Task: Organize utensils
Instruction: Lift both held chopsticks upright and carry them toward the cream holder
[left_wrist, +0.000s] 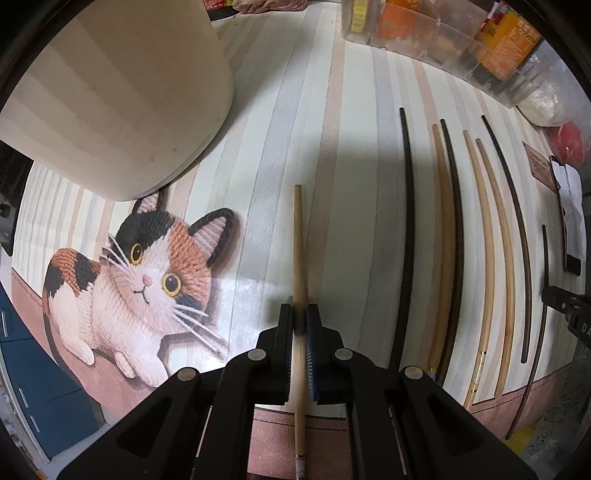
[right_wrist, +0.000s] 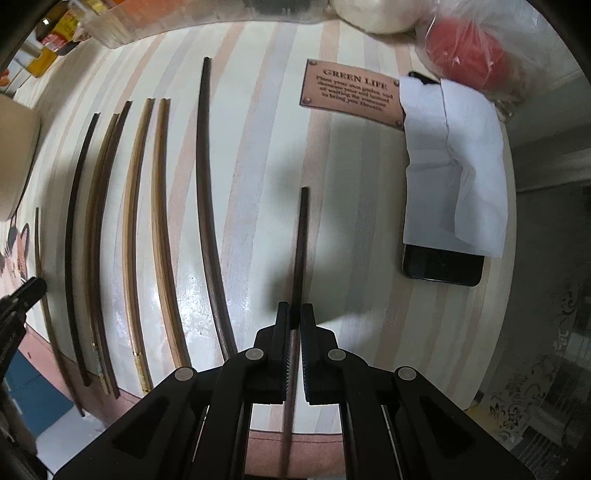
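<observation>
My left gripper is shut on a light wooden chopstick that runs straight ahead over the striped tablecloth. In the right wrist view my right gripper is shut on a dark brown chopstick, also pointing ahead above the tablecloth. Between the two hands several chopsticks lie side by side in a row, some dark and some light. The same row fills the left half of the right wrist view, with a dark chopstick and a light chopstick among them.
A large cream bucket stands at the left, above a printed cat. Clear boxes of packets line the far edge. A phone under white paper, a printed label and a bagged red object lie at the right.
</observation>
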